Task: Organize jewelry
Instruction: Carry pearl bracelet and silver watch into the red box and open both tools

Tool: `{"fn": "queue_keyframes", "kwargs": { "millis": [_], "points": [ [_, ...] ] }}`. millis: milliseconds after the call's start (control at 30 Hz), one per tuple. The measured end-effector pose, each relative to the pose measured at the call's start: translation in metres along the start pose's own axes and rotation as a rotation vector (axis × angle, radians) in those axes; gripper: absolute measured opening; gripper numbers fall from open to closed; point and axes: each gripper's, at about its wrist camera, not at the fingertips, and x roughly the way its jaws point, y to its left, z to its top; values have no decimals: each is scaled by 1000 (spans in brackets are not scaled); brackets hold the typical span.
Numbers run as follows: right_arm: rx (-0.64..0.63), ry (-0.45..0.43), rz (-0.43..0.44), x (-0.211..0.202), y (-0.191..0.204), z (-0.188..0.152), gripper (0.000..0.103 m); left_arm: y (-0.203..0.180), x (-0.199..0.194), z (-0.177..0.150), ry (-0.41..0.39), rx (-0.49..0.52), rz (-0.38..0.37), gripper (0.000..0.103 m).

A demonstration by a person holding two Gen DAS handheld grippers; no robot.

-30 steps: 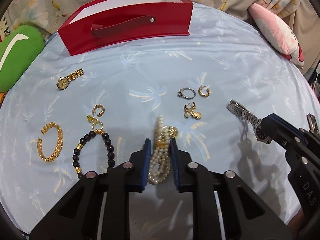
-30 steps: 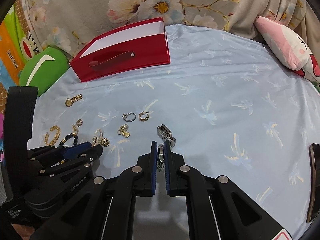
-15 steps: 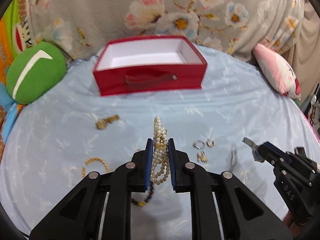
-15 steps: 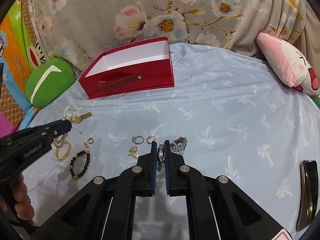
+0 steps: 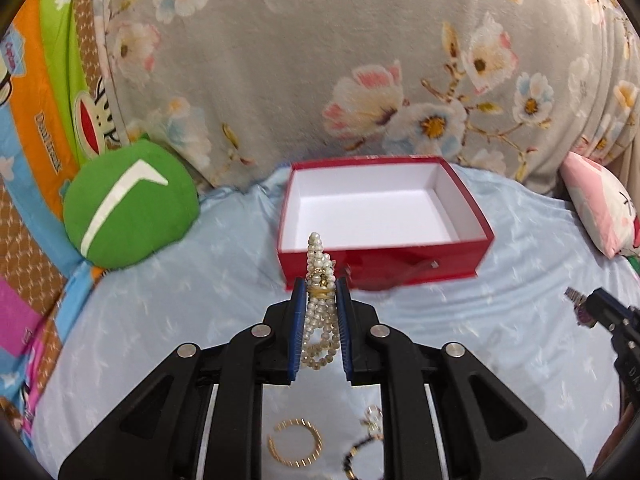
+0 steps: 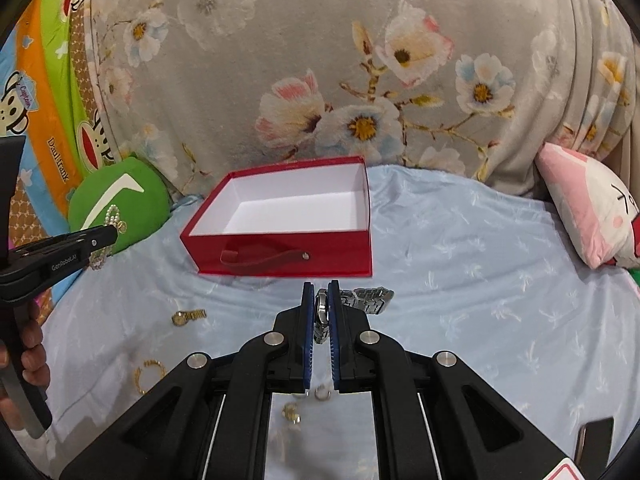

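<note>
left gripper [image 5: 318,292]: pinching the pearl bracelet [image 5: 319,312] between its blue pads; raised off the blue sheet [image 5: 160,320], in front of the red box.
pearl bracelet: several strands bunched together with a gold piece at the pinch; one loop stands above the fingertips, the rest hangs down between the fingers.
right gripper [image 6: 321,308]: pressed onto the silver watch [image 6: 356,300]; the case sits edge-on between the blue pads, held clear of the sheet.
silver watch: the metal band sticks out to the right of the fingertips; a shorter length hangs between the fingers.
red box [image 6: 280,220]: open, white inside, nothing seen in it; stands near the far edge of the blue sheet, against the floral cover [image 6: 360,80]; strap handle on its front wall.
gold watch [image 6: 188,316]: lies on the sheet, left of centre, well apart from the box.
gold bangle [image 5: 295,442]: lies flat on the sheet toward the near edge, seen below the left gripper.
dark bead bracelet [image 5: 356,456]: just right of the bangle, partly hidden by the gripper frame.
small rings and earrings [image 6: 296,408]: near the near edge, under the right gripper; too blurred to count.
green cushion [image 5: 128,204]: at the far left corner of the sheet.
pink cushion [image 6: 588,208]: at the far right edge.
</note>
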Motion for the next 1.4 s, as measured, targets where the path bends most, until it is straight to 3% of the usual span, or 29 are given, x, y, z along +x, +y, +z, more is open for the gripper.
{"fn": "queue_keyframes", "kwargs": {
  "millis": [267,467,733,1067,1133,1200,1300,1400],
  "points": [
    [-68,-50,27,77,16,80,6,-10,55,65,-56,27,28,15],
    [-68,-49,39,149,19,124,6,-13,125,103,-37,19,47,15],
    [-23,14,61,235,15,135,6,-11,215,115,47,0,72,15],
    [-6,74,62,294,4,127,6,-17,272,110,90,4,91,16],
    [-8,56,54,293,2,126,6,-17,276,108,78,-3,114,24],
    [-10,42,50,290,1,126,15,-14,277,107,68,-15,142,67],
    [-1,22,48,282,-2,123,24,-11,267,106,-1,-20,177,84],
    [13,9,57,268,-6,117,24,-9,255,105,-12,-16,170,85]
  ]
}}
